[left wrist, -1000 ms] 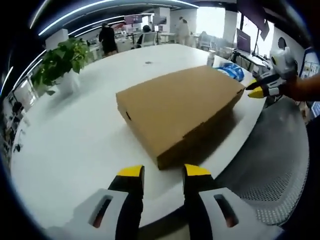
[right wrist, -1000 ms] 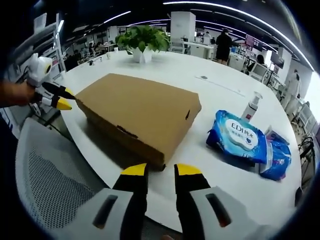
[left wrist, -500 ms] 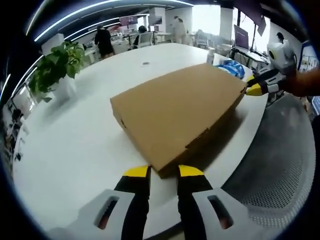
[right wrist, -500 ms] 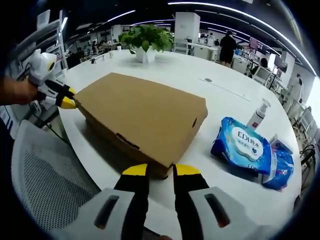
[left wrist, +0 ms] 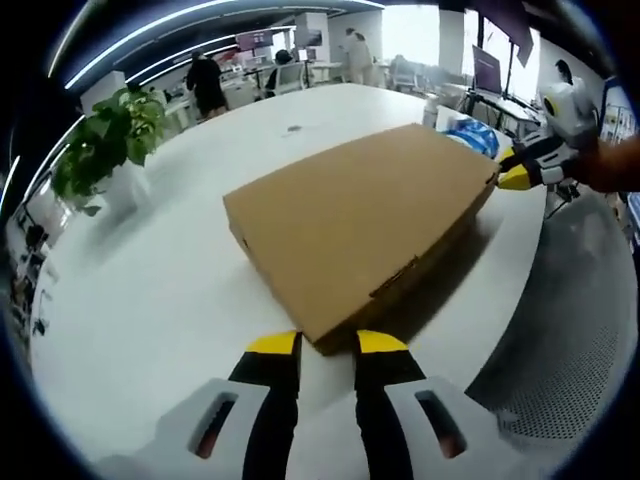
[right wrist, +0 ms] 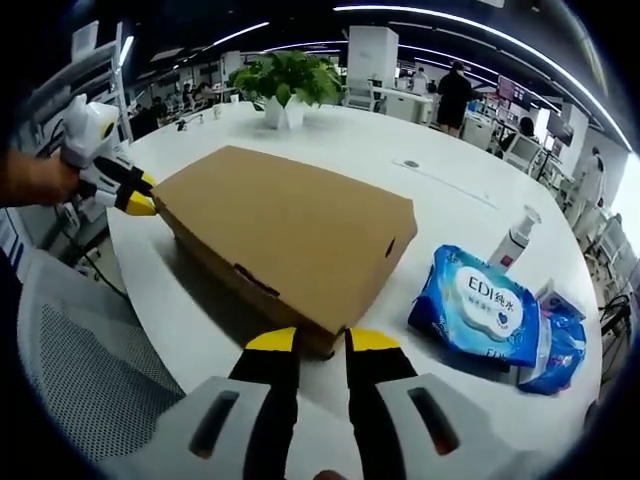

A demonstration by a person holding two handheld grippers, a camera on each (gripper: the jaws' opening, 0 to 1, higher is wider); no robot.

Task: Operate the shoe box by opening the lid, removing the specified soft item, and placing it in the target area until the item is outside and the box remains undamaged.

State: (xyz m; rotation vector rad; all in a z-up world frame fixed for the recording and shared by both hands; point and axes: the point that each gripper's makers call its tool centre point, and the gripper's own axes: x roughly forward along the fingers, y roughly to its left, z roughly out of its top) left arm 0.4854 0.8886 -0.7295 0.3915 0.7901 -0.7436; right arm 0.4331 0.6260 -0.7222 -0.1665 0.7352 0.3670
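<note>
"What held everything up?"

"A big white table (right wrist: 210, 290) with a rounded edge. A closed brown cardboard shoe box (right wrist: 285, 235) lay flat on it, close to the near rim."

"And beside the box?"

"In the right gripper view, a blue pack of wet wipes (right wrist: 480, 308) lay just beside it, with a second blue pack (right wrist: 557, 345) partly under the first. A small pump bottle (right wrist: 513, 239) stood behind them."

"Anything farther off?"

"A leafy plant in a white pot (right wrist: 285, 110) stood near the far side; the left gripper view showed it too (left wrist: 105, 160)."
</note>
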